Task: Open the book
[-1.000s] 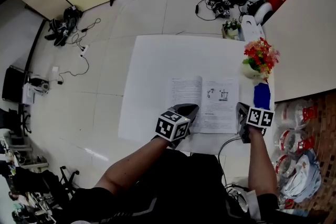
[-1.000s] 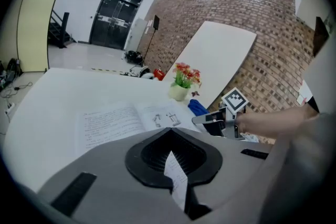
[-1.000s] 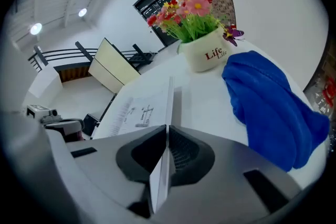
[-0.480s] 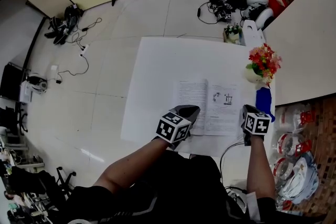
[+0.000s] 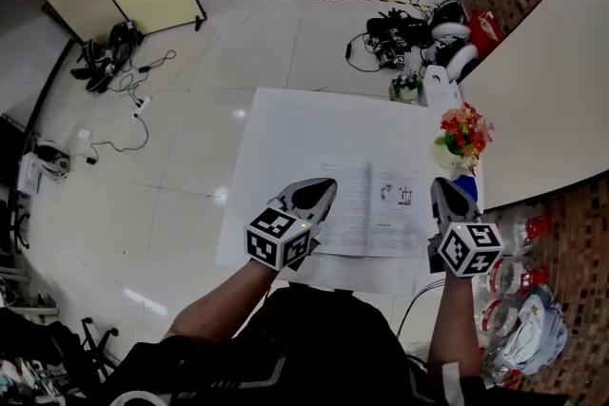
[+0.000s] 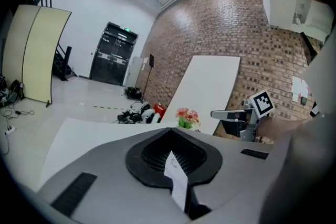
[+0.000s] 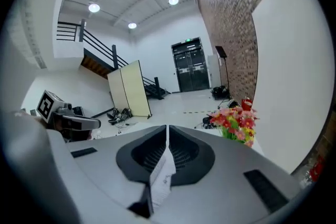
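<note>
head view — left tool [image 5: 322, 188], right tool [image 5: 445, 192] risen above book [image 5: 371, 214]

The book [image 5: 373, 209] is open and lying flat, both white pages facing up, its spine running roughly the way the tongs point. It sits between the two of them. In the head view the left gripper [image 5: 320, 189] covers its left edge, and the right gripper [image 5: 445, 191] is just off its right edge. The left page is dense text; the right page carries a small dark diagram near the top with print below.
</note>
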`<state>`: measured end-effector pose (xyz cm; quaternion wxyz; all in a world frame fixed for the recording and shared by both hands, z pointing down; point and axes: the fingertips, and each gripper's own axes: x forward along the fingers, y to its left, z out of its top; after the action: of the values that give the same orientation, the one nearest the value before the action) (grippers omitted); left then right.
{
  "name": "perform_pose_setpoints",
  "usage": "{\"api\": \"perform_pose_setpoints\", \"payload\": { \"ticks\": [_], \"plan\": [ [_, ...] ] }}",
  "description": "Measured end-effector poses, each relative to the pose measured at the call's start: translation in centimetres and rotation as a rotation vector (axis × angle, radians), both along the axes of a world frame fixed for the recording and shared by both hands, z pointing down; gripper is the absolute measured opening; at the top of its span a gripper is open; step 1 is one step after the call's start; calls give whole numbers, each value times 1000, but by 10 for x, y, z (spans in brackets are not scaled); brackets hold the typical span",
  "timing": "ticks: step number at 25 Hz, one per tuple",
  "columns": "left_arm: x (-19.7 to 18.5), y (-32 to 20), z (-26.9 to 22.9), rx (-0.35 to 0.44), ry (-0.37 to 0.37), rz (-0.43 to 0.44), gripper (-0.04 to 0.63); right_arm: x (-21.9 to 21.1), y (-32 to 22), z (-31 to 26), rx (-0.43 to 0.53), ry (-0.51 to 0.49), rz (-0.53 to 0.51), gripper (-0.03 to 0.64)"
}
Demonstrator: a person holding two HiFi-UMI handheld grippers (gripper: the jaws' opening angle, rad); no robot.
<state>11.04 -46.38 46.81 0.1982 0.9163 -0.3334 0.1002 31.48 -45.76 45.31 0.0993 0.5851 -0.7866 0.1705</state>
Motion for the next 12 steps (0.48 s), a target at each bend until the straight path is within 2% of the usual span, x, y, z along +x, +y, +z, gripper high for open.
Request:
{"api": "perform_pose_setpoints", "payload": {
  "ticks": [4,12],
  "plan": [
    [-24,-9,-26,70,33,-48,-5,-24,3,-33,86,4,-19,5],
    [-54,-12,-51,130,61,-111,-5,-44,10,-54,129,58,-10,5]
  ]
}}
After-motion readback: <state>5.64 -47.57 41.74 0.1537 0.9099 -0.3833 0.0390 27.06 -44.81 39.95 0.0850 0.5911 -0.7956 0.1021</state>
